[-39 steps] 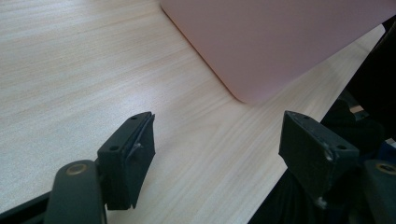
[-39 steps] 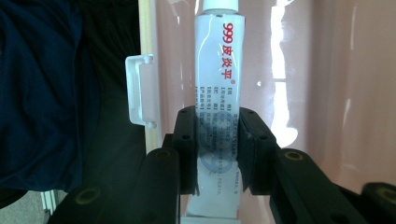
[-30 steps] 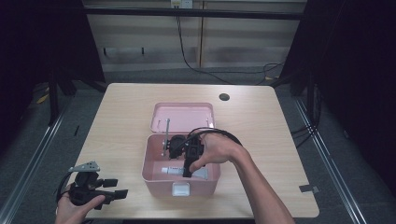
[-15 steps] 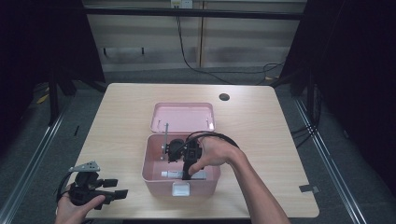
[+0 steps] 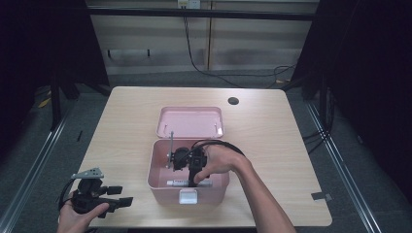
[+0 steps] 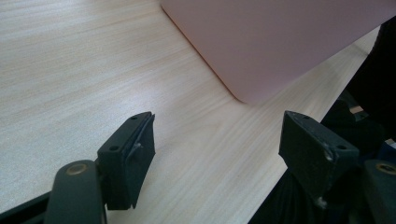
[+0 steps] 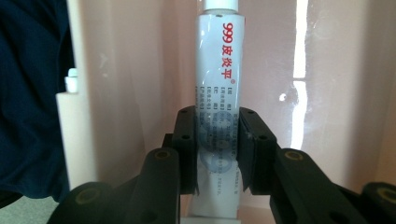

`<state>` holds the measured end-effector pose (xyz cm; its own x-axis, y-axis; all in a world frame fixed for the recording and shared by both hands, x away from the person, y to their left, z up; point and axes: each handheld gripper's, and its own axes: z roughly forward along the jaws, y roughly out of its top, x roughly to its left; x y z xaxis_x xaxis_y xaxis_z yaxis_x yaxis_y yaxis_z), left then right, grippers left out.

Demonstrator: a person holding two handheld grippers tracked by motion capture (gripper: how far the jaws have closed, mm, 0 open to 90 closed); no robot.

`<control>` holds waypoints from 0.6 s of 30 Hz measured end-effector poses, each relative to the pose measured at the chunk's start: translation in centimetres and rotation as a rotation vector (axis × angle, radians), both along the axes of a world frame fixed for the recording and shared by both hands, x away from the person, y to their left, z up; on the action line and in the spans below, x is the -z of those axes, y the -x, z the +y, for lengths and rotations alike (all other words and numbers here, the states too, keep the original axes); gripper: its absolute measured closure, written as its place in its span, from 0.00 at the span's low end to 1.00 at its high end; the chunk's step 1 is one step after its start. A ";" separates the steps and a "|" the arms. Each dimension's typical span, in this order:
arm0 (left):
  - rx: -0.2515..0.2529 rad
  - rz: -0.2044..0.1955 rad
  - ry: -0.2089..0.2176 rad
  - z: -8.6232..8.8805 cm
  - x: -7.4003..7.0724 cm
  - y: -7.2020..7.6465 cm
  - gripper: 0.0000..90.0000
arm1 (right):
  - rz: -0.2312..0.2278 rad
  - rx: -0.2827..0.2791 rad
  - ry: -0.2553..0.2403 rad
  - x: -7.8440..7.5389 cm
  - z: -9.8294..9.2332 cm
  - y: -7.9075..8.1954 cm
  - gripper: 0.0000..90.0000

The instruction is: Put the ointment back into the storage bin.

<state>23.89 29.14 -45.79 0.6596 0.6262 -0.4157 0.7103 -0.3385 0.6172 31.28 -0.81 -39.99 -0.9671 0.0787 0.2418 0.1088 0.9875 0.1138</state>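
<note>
Right gripper (image 7: 217,149) clamps a white tube (image 7: 218,84) inside the pink box (image 5: 158,179), tube's base hidden.

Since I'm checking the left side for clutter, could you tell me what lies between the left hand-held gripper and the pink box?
Only bare table separates the left hand-held gripper from the pink box, per the left gripper view.

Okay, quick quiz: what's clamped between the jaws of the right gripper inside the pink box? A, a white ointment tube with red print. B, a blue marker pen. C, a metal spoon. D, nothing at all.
A: in the right gripper view, the right gripper has both black pads pressed against a white ointment tube with red print, with the walls of the pink box behind it.
</note>
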 end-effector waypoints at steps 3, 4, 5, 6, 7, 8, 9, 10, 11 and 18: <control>-0.003 0.001 0.000 0.0 0.0 0.0 0.30 | 0.004 -0.002 0.001 0.3 0.0 -0.1 0.79; -0.004 0.002 0.001 0.0 0.0 0.0 0.30 | 0.005 0.010 -0.011 0.5 0.0 -0.2 0.79; 0.000 0.002 -0.001 0.0 0.0 0.0 0.30 | 0.005 0.010 -0.011 0.5 0.0 -0.2 0.79; -0.003 0.003 0.002 0.0 0.0 0.0 0.30 | 0.011 0.014 -0.016 0.7 0.0 -0.2 0.79; -0.003 0.003 0.002 0.0 0.0 0.0 0.30 | 0.011 0.014 -0.016 0.7 0.0 -0.2 0.79; -0.003 0.004 0.003 0.0 0.0 0.0 0.30 | 0.009 0.005 0.003 0.6 0.0 -0.3 0.79; -0.003 0.004 0.003 0.0 0.0 0.0 0.30 | 0.011 0.007 -0.001 0.7 0.0 -0.4 0.79; -0.004 0.004 0.003 0.0 0.0 0.0 0.30 | 0.013 0.009 -0.005 0.9 0.0 -0.3 0.79; -0.005 0.003 0.003 0.0 0.0 0.0 0.30 | 0.019 0.005 -0.001 1.0 0.1 -0.4 0.79; -0.005 0.004 0.003 0.1 0.0 0.0 0.30 | 0.033 0.002 0.007 1.7 0.3 -0.6 0.79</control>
<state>23.89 29.21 -45.78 0.6548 0.6284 -0.4199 0.7143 -0.3329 0.6156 31.88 -0.46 -41.65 -0.9585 0.0828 0.2730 0.1148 0.9880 0.1033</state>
